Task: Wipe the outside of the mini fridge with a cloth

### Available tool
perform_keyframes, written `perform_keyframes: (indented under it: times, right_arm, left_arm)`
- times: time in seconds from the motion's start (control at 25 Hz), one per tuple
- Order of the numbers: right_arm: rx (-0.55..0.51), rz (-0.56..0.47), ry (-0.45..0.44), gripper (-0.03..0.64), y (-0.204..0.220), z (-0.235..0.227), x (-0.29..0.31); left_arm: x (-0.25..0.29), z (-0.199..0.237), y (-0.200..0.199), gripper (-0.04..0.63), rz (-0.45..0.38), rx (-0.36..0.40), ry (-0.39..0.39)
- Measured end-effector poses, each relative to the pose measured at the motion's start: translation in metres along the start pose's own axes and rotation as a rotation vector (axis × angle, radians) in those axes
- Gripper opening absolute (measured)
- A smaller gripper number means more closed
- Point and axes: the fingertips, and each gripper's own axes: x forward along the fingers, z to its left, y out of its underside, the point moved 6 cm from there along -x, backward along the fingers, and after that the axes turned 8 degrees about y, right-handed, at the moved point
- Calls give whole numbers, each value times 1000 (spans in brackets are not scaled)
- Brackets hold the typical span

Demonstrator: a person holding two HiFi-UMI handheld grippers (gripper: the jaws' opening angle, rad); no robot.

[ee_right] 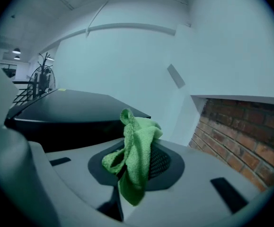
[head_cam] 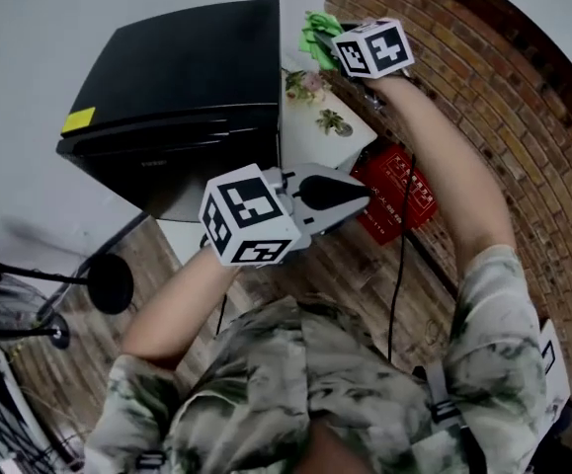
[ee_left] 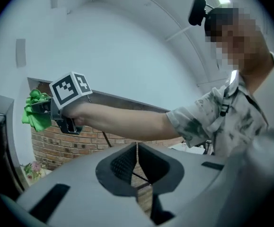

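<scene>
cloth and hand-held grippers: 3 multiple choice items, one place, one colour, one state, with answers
1. Where is the cloth? A in the left hand-held gripper; B in the right hand-held gripper; C in neither.
2. What colour is the cloth? A white; B green; C red.
3. How do the left hand-held gripper's jaws stand? A wide apart; B shut on the cloth; C together, empty.
Answers: 1 B, pinched between those jaws in the right gripper view. 2 B, bright green in every view. 3 C, the left gripper view shows them meeting on nothing.
</scene>
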Motion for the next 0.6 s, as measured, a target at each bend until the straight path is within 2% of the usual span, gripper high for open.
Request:
perform_keyframes:
  times: [0.12,0.32,0.44,0.6]
  right_arm:
    - [-87,-16,-62,92,8,-8,22]
    - [-168,-34,-138,92,26,-1,64]
    - [-222,-54,-163,92,25,8,80]
    - [-307,-65,-178,92,31,28,88]
  left_arm:
    - [25,22,-1,28,-27,-26,-70]
    - [46,49,3,28,-50,-84,-197]
    - [48,57,2,28,-50,-96,-234]
    - [45,59,3,28,-43,-116,-244]
